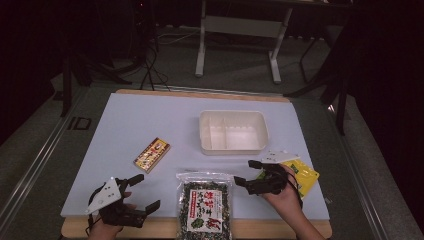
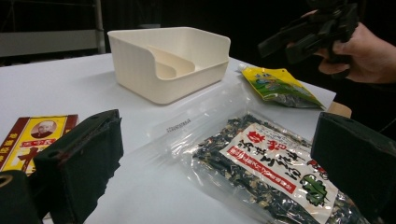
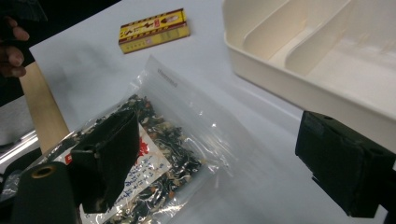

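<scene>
A clear bag of dried seaweed mix [image 1: 206, 206] lies at the table's front edge, between my two grippers. My left gripper [image 1: 146, 191] is open at the front left, its jaws wide apart and pointing toward the bag [image 2: 275, 163]. My right gripper [image 1: 244, 172] is open just right of the bag's top, above the bag's clear end [image 3: 163, 163], with nothing between its jaws. A cream divided tray [image 1: 232, 131] stands empty behind the bag. Left of the middle lies a yellow and red box [image 1: 152, 154]. A yellow-green pouch [image 1: 302, 175] rests under the right hand.
The white tabletop [image 1: 150, 120] has a wooden strip [image 1: 280, 227] along its front. Beyond the table, a white desk frame [image 1: 240, 30] and dark stands are on the grey floor. The tray's near wall [image 3: 261, 79] is close to the right gripper's jaw.
</scene>
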`<state>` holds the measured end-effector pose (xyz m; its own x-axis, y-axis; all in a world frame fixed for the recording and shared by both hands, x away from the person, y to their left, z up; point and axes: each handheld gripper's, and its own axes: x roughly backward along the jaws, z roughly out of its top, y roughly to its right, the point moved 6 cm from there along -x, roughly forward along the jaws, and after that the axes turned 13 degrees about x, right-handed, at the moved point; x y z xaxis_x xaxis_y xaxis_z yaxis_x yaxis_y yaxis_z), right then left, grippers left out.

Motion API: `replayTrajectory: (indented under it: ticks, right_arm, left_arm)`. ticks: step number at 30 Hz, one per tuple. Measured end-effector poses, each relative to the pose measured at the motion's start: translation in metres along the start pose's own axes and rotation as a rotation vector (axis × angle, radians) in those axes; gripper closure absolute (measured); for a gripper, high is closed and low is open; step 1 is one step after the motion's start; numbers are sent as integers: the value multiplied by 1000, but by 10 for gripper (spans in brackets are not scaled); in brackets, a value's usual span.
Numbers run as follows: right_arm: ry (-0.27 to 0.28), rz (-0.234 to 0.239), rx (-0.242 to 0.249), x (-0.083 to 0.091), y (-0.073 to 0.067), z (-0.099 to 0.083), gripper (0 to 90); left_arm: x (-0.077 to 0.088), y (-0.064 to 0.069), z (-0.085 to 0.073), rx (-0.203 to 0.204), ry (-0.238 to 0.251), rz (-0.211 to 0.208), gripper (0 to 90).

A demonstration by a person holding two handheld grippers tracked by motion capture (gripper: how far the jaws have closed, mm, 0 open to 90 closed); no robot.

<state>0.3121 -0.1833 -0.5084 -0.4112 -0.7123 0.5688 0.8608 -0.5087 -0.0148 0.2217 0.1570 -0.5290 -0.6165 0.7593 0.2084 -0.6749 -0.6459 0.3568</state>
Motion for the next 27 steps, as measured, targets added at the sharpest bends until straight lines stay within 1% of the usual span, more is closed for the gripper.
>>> replayTrajectory:
  ticks: [3, 4, 7, 8, 9, 11, 14, 15, 16, 17, 18, 19, 20, 21, 22, 23, 25, 26, 27]
  right_arm:
    - [-14, 18, -24, -10, 3, -1, 147]
    - [-24, 12, -21, -14, 4, -2, 151]
    - [-45, 18, -16, -22, 6, -4, 153]
    - [-53, 29, -22, -25, 6, -4, 152]
    - [-59, 27, -29, -28, 8, -5, 158]
    - [-62, 29, -28, -30, 9, -6, 169]
    - [-93, 45, -24, -41, 16, -11, 172]
    - [-96, 46, -26, -43, 18, -12, 187]
    - [-98, 60, -27, -45, 19, -14, 196]
    - [-105, 74, -38, -47, 20, -15, 196]
    - [-111, 75, -36, -49, 21, -17, 211]
    - [-114, 92, -38, -51, 21, -18, 218]
    - [-122, 99, -43, -52, 21, -19, 220]
    - [-126, 99, -38, -54, 22, -20, 233]
    - [-139, 114, -46, -55, 22, -21, 233]
    - [-146, 115, -48, -57, 22, -22, 234]
    - [-161, 134, -54, -61, 23, -25, 234]
    - [-171, 135, -60, -63, 23, -26, 249]
    - [-176, 150, -64, -64, 23, -27, 253]
  left_arm:
    - [0, 0, 0, 0, -1, -2, 25]
    - [0, 0, 0, 0, -2, -2, 25]
    - [0, 0, 0, -4, -6, -3, 25]
    - [0, 0, 0, -4, -7, -3, 25]
    - [0, 0, 0, -4, -6, -3, 25]
    - [0, 0, -1, -3, -7, -3, 25]
    - [0, 0, -1, -4, -9, -3, 25]
    - [0, 0, -1, -4, -9, -5, 25]
    - [-1, 0, -1, -5, -10, -5, 25]
    - [-1, 0, -1, -7, -11, -6, 25]
    - [-1, 1, -1, -7, -14, -8, 25]
    - [-1, 1, -1, -7, -15, -9, 25]
    - [-2, 1, -2, -6, -16, -9, 25]
    - [-2, 1, -2, -5, -17, -9, 25]
    - [-2, 1, -2, -4, -17, -9, 25]
    - [-2, 1, -2, -5, -18, -8, 25]
    - [-2, 1, -2, -5, -18, -7, 25]
    - [-2, 1, -2, -3, -18, -7, 25]
    - [-2, 0, -2, -4, -17, -7, 25]
